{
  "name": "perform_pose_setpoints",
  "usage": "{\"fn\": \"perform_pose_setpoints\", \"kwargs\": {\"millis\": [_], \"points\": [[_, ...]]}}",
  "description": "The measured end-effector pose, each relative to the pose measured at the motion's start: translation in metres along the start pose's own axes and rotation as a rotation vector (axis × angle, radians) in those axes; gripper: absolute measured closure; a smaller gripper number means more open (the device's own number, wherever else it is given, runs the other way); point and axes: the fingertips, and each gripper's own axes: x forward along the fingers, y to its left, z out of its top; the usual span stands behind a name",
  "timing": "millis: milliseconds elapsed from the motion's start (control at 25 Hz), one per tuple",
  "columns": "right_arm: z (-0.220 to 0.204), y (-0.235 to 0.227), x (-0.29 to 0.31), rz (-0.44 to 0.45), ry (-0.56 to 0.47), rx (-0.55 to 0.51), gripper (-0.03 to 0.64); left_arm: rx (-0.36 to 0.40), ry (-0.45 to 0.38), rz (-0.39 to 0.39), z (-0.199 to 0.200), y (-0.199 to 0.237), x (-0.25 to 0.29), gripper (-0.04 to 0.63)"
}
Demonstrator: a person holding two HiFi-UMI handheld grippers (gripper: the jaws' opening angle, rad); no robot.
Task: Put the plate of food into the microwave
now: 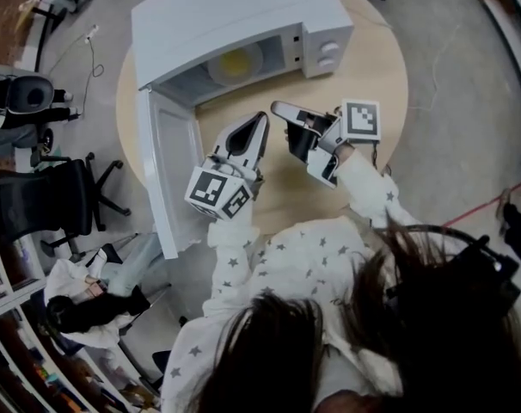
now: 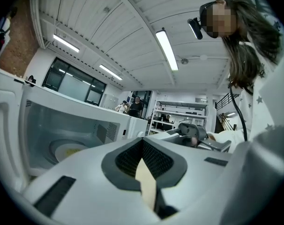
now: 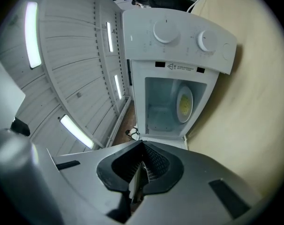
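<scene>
The white microwave (image 1: 243,11) stands at the back of the round wooden table (image 1: 376,67) with its door (image 1: 162,175) swung wide to the left. Inside it, on the turntable, lies the plate of yellow food (image 1: 236,61), also seen as the plate (image 2: 67,149) and the plate (image 3: 184,103). Both grippers hover over the table in front of the open cavity, side by side and apart from the plate. My left gripper (image 1: 262,119) is shut and empty, its tips meeting (image 2: 142,142). My right gripper (image 1: 278,107) is also shut with nothing in it (image 3: 142,145).
The open door overhangs the table's left edge. Black office chairs (image 1: 45,196) stand on the floor to the left, and a cable (image 1: 93,50) lies near them. The microwave's two knobs (image 3: 184,34) face the right gripper. People stand far off in the room (image 2: 132,106).
</scene>
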Motion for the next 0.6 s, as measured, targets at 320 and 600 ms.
{"fn": "perform_pose_setpoints", "kwargs": {"millis": [320,600], "points": [[-0.031,0.022,-0.033,0.072,0.026,0.037,0.611,0.057,0.004,-0.052,0.013,-0.047,-0.021,0.594],[-0.037,0.032,-0.043,0.111,0.028,0.046,0.611,0.076,-0.015,-0.063,0.019,-0.061,-0.032,0.594]]}}
